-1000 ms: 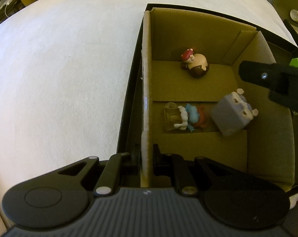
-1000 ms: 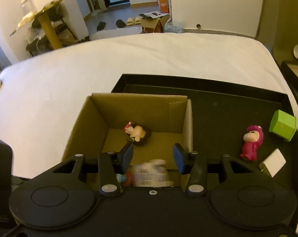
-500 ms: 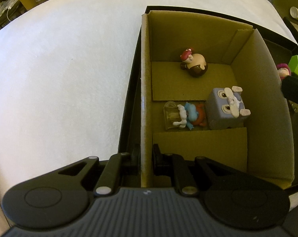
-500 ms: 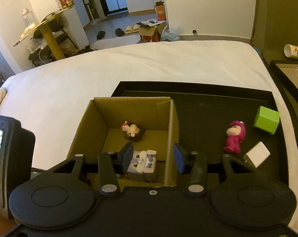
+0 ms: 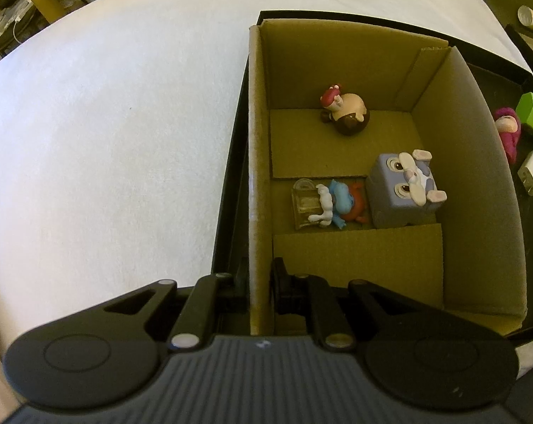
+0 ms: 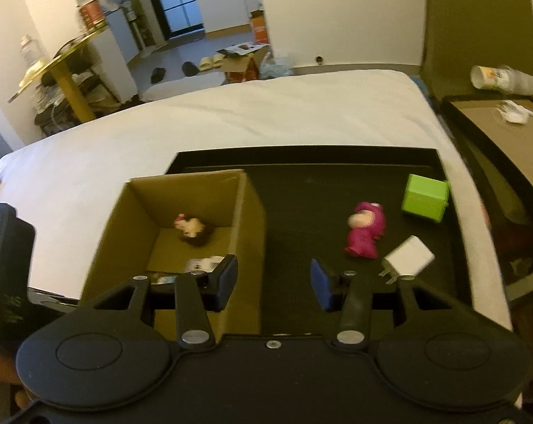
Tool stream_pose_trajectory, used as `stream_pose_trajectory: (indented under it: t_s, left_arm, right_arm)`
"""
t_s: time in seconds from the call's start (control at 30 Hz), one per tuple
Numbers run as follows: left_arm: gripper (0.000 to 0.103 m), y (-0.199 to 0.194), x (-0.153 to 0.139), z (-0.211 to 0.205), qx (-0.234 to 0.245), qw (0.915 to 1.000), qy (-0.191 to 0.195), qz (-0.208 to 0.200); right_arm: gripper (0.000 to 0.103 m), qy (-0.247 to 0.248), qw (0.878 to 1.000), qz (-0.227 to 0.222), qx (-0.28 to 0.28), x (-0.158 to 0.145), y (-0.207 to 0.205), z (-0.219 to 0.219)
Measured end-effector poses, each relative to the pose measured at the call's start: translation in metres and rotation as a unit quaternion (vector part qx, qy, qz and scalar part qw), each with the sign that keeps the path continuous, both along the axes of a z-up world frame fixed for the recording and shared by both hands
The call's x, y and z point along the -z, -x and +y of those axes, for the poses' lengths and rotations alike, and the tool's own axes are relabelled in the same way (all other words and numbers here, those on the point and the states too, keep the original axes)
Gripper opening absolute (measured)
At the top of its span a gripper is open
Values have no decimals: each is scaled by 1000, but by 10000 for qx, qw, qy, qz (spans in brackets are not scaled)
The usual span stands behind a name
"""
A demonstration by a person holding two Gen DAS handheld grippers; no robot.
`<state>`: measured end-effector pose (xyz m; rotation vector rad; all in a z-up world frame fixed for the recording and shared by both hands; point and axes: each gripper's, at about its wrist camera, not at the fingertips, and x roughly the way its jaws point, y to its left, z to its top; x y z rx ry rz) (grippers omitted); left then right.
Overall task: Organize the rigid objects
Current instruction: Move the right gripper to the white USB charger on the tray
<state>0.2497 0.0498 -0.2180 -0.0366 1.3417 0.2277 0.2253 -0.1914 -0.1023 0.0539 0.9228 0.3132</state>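
Note:
My left gripper (image 5: 260, 282) is shut on the left wall of the open cardboard box (image 5: 478, 212). Inside the box lie a red-capped brown figure (image 5: 345, 111), a grey-blue cube figure (image 5: 404, 190) and a blue and red figure (image 5: 333, 205) on a clear piece. My right gripper (image 6: 273, 279) hangs over the box's right wall; its jaws are opening with nothing between them. To its right, on the black tray (image 6: 301, 190), lie a pink figure (image 6: 365, 229), a green cube (image 6: 425, 198) and a white charger plug (image 6: 407, 259).
The tray rests on a white bed sheet (image 6: 231, 120). At the right stands a low side table (image 6: 496, 123) with a paper cup (image 6: 492, 77). Beyond the bed are a gold table, shelves and floor clutter.
The right gripper moved rightward, from over the box to above the tray, and left the left wrist view. The tilted grey-blue cube figure settled on the box floor. The left gripper kept its grip.

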Motion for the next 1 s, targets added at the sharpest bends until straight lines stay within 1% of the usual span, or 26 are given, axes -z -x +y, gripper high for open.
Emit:
stream_pose_trajectory:
  t_s: [0.07,0.23,0.37,0.53,0.57,0.7,0.9,1.0]
  left_arm:
    - [11,0,0,-1,4,10000,-9,11]
    - [11,-2,-1,-5,49,10000,-81,27]
    - [11,-3,0,-1,-41,10000,1,50]
    - [11,-3,0,-3,-20,10000,-74,50]
    - [11,-3,0,-3,-30,10000,-77,50]
    - [11,-3,0,-4,-29,9999,-96,49]
    - [11,-4,0,-5,-31,9999,-132,67]
    - [12,-5,1,-6,-51,9998,-152,76]
  right_arm:
    - [50,-2,9999,12,105,3,1,-11]
    - [50,-30,9994,74,327,9,1,-34]
    - [50,-71,9991,64,423,11,2,-46]
    - [50,-78,9983,111,563,18,-1,-64]
    - [50,-75,9981,123,602,20,-2,-67]
    - [58,-20,9974,152,702,29,-6,-77]
    - [63,-77,9970,251,734,41,-15,-87]
    - [63,-128,9961,359,799,49,-21,-91]
